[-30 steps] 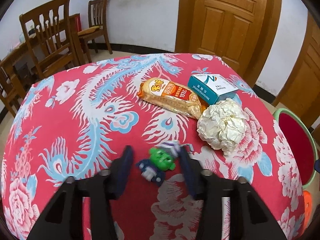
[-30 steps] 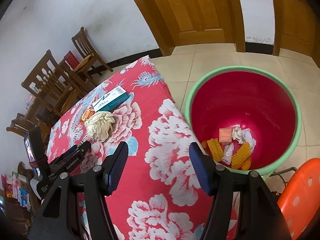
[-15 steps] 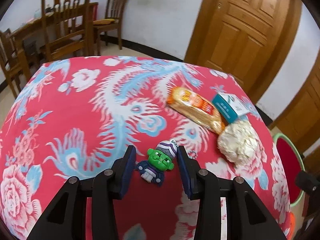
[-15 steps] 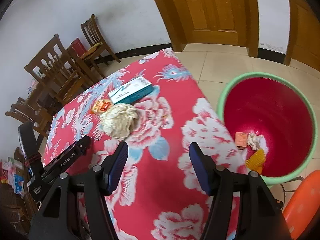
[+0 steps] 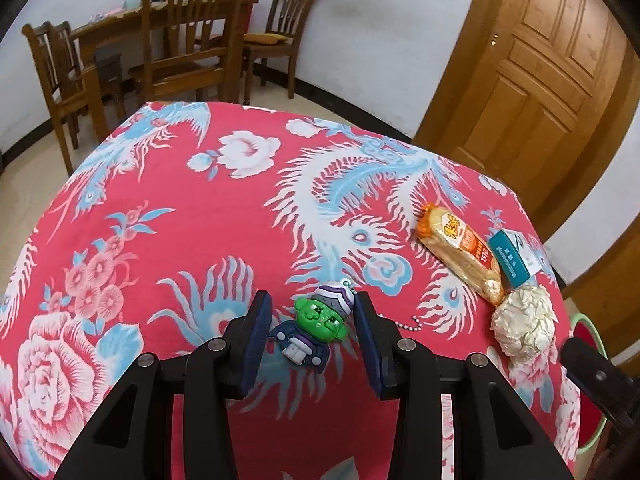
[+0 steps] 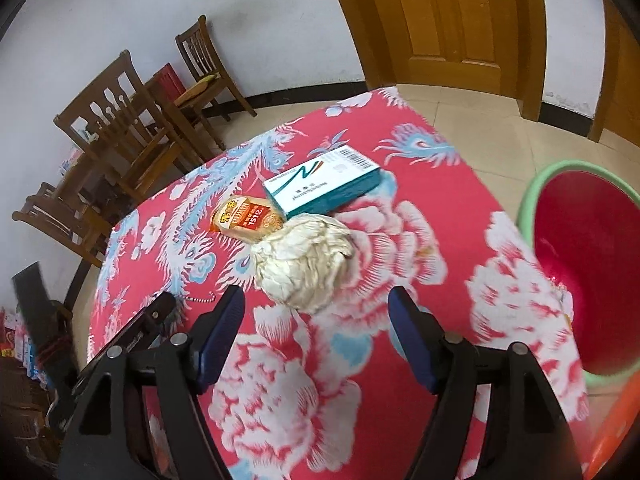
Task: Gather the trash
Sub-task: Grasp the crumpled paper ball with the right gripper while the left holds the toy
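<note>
A crumpled white paper ball (image 6: 306, 264) lies on the red floral tablecloth (image 6: 400, 240), just ahead of my open, empty right gripper (image 6: 316, 312). Behind it lie an orange snack packet (image 6: 248, 222) and a teal-and-white box (image 6: 324, 186). All three show at the right of the left wrist view: the ball (image 5: 524, 326), the packet (image 5: 460, 254), the box (image 5: 514, 258). My left gripper (image 5: 312, 312) is partly closed around a green toy keychain figure (image 5: 316, 326); the jaws stand beside it and contact is unclear.
A red bin with a green rim (image 6: 588, 268) stands on the floor right of the table, with an orange stool (image 6: 616, 444) beside it. Wooden chairs (image 5: 188, 52) and a table stand beyond the far edge. Wooden doors (image 6: 440, 20) are behind.
My right gripper swung left from over the bin to the paper ball. My left gripper's jaws narrowed around the green toy, and its view swung left with the toy staying between the jaws.
</note>
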`<act>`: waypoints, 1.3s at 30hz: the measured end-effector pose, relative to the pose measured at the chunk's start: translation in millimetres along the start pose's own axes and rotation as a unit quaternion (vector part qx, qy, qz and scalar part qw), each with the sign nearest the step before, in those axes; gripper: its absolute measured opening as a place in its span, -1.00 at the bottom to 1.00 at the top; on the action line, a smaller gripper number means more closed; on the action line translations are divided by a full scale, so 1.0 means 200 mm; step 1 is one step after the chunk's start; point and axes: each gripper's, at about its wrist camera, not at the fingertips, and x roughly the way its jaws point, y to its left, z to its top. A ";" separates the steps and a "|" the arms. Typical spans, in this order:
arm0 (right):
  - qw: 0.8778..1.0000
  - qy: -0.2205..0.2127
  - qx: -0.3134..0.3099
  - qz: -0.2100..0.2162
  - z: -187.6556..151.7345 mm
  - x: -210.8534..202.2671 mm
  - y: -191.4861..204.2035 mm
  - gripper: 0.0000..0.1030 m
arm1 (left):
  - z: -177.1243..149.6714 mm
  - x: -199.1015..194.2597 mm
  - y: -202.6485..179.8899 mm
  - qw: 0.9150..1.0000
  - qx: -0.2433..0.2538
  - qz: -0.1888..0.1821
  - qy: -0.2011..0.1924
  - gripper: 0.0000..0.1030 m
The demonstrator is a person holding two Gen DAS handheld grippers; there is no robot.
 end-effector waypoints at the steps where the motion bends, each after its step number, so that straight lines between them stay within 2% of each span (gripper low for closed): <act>1: 1.000 0.003 -0.002 -0.003 0.01 0.03 0.01 0.45 | 0.00 0.00 0.00 1.000 -0.001 0.000 0.000 -0.17; 13: 0.999 0.019 -0.025 -0.021 0.05 0.21 0.07 0.45 | 0.00 0.00 0.01 1.000 -0.002 -0.003 0.000 -0.17; 16: 0.999 0.017 -0.027 -0.022 0.04 0.23 0.07 0.28 | 0.00 0.00 0.00 1.000 -0.001 -0.004 0.000 -0.17; 18: 0.999 0.017 -0.033 -0.017 0.04 0.23 0.06 0.00 | 0.00 0.00 0.00 1.000 0.000 -0.005 0.000 -0.17; 19: 0.999 0.018 -0.033 -0.013 0.04 0.22 0.06 -0.03 | 0.00 0.00 0.00 1.000 0.000 -0.006 0.000 -0.17; 21: 0.999 0.014 -0.038 -0.013 0.04 0.21 0.07 -0.13 | 0.00 0.00 0.00 1.000 0.001 -0.008 0.000 -0.17; 24: 0.999 0.004 -0.046 -0.010 0.03 0.17 0.08 -0.16 | 0.00 0.00 -0.01 1.000 0.002 -0.010 -0.001 -0.17; 30: 0.999 -0.012 -0.036 0.002 0.01 0.04 0.02 -0.17 | 0.00 -0.01 -0.02 1.000 0.004 -0.013 -0.003 -0.17; 39: 1.000 -0.029 -0.001 -0.003 -0.01 -0.16 -0.16 -0.17 | -0.01 -0.05 -0.07 0.999 0.021 -0.025 -0.014 -0.16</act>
